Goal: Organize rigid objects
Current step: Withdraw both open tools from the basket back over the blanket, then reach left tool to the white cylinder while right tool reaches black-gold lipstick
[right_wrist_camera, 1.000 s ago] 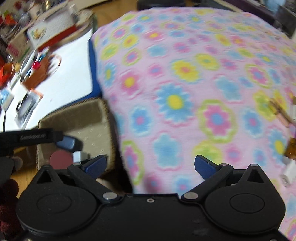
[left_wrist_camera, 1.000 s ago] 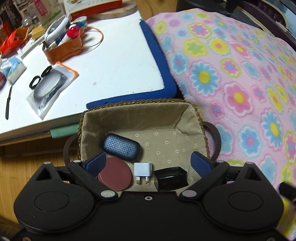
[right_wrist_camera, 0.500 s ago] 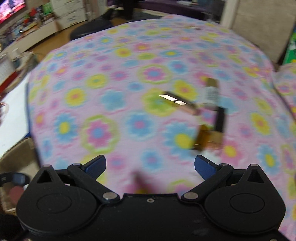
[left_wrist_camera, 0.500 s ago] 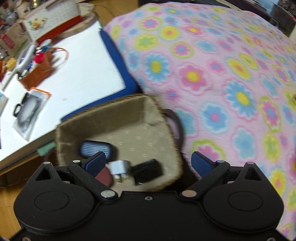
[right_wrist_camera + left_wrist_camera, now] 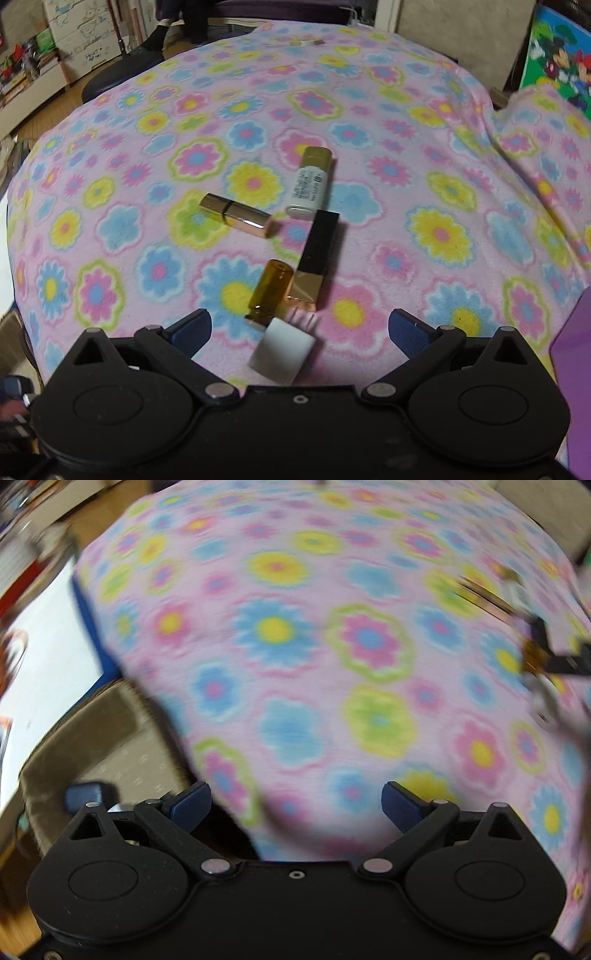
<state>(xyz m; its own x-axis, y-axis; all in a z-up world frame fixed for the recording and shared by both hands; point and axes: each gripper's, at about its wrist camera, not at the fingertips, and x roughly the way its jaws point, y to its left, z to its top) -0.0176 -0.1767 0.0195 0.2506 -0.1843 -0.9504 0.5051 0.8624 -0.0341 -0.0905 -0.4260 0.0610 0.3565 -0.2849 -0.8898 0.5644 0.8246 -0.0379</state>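
In the right wrist view, several small objects lie on the flowered blanket (image 5: 443, 236): a gold lipstick (image 5: 236, 219), a white tube with a gold cap (image 5: 310, 182), a black and gold lipstick (image 5: 316, 254), an amber vial (image 5: 269, 290) and a white plug adapter (image 5: 282, 354). My right gripper (image 5: 300, 328) is open and empty, just above the adapter. My left gripper (image 5: 295, 801) is open and empty over the blanket (image 5: 295, 646); the view is blurred. The lined wicker basket (image 5: 122, 746) sits at its lower left, with a blue case (image 5: 85, 794) inside.
A white board with a blue edge (image 5: 40, 635) lies left of the basket. A purple object (image 5: 576, 376) is at the right edge of the right view. Furniture and shelves stand beyond the bed. The same small objects show blurred at the left view's right edge (image 5: 535, 646).
Both grippers swung right, away from the basket and over the blanket. The right gripper closed in on the group of small objects; the left view now shows only the basket's corner.
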